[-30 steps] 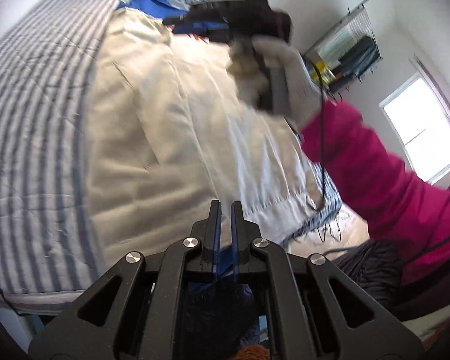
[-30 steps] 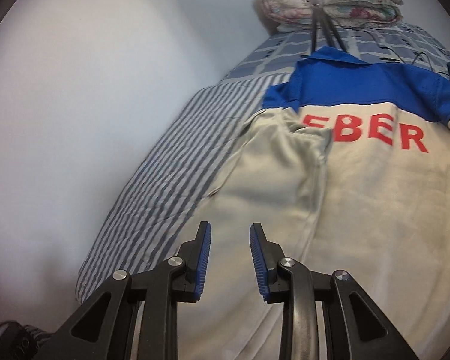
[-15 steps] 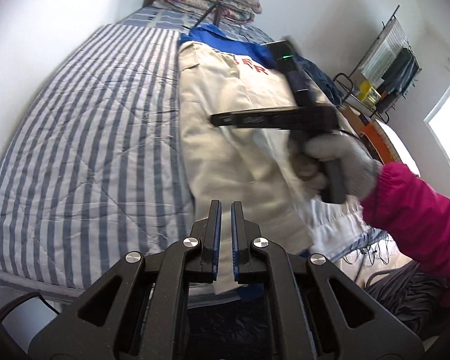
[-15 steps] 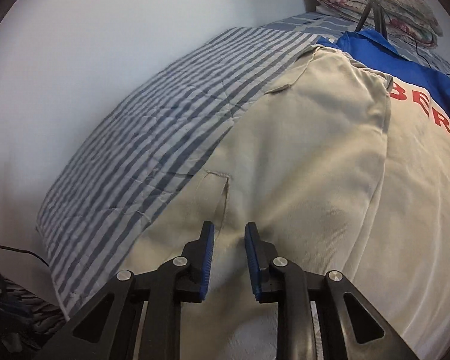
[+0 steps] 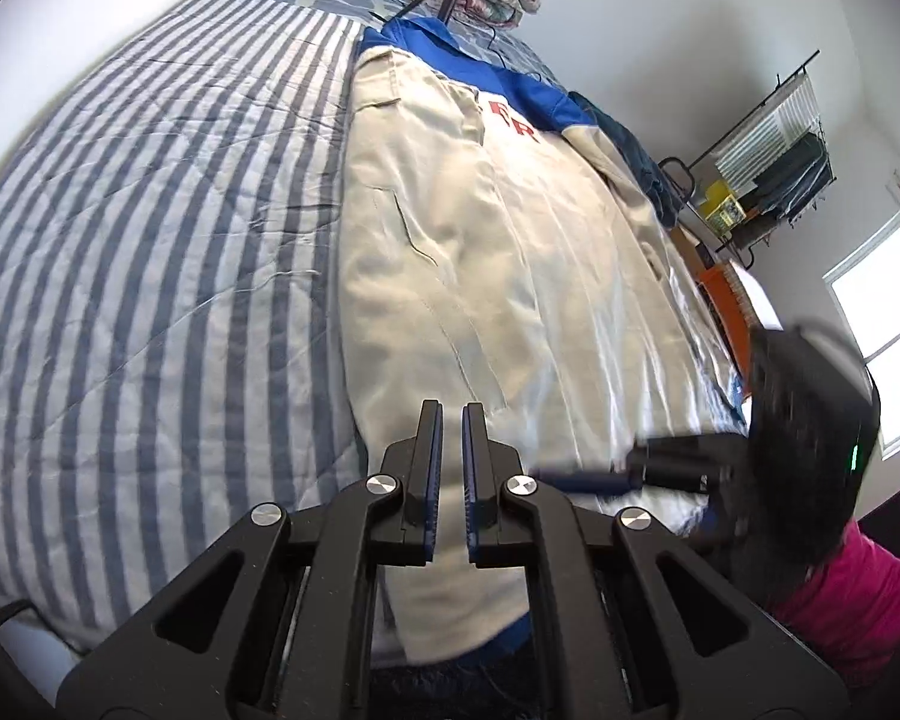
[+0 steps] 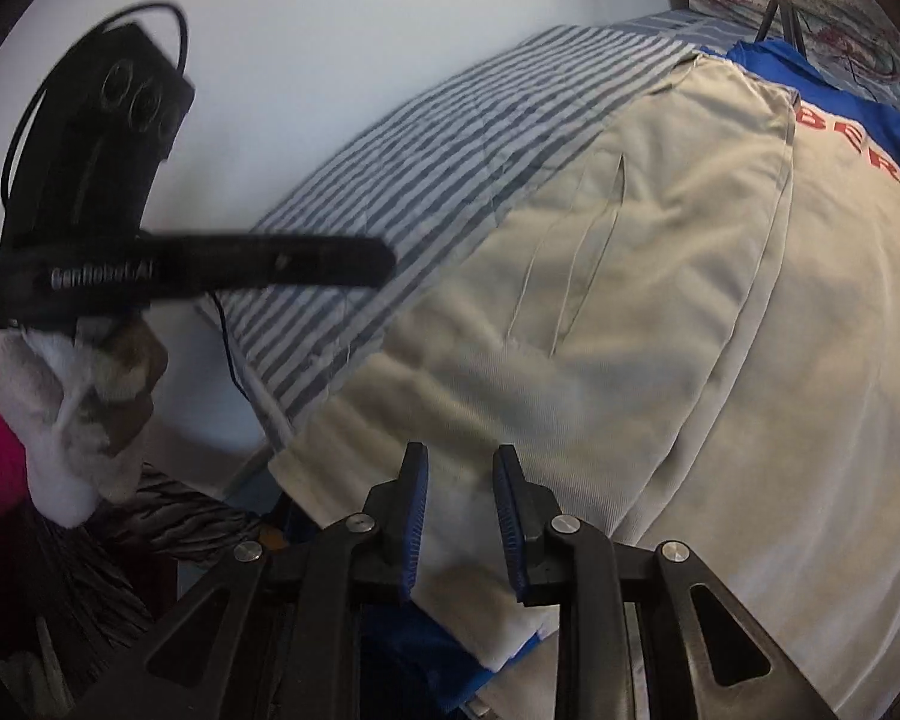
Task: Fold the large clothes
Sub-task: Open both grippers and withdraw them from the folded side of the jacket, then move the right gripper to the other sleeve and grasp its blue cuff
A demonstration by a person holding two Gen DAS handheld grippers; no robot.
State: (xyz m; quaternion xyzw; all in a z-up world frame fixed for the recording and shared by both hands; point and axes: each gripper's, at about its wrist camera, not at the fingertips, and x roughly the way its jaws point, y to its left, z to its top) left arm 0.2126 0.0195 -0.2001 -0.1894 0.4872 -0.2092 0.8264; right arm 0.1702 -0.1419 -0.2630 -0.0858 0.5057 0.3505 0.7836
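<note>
We hover both claws, left claw (image 5: 449, 468) nearly closed and empty, right claw (image 6: 459, 516) parted, empty, over the jacket's (image 6: 660, 312) hem; next we grip it.

The jacket (image 5: 510, 276) is matt beige cloth, faintly ribbed, with a blue cloth collar. The bedspread (image 5: 150, 252) is soft quilted striped cloth. Both grippers, left (image 5: 450, 462) and right (image 6: 459, 516), are matt black plastic with ridged blue pads (image 6: 417, 516) and shiny metal screws.

Jacket (image 5: 510, 252): beige body, blue yoke, red lettering. Bedspread (image 5: 150, 228): blue-and-white stripes. Sleeve (image 5: 852, 594): magenta. Glove (image 6: 72, 414): white. Gripper pads (image 6: 513, 519): blue.
</note>
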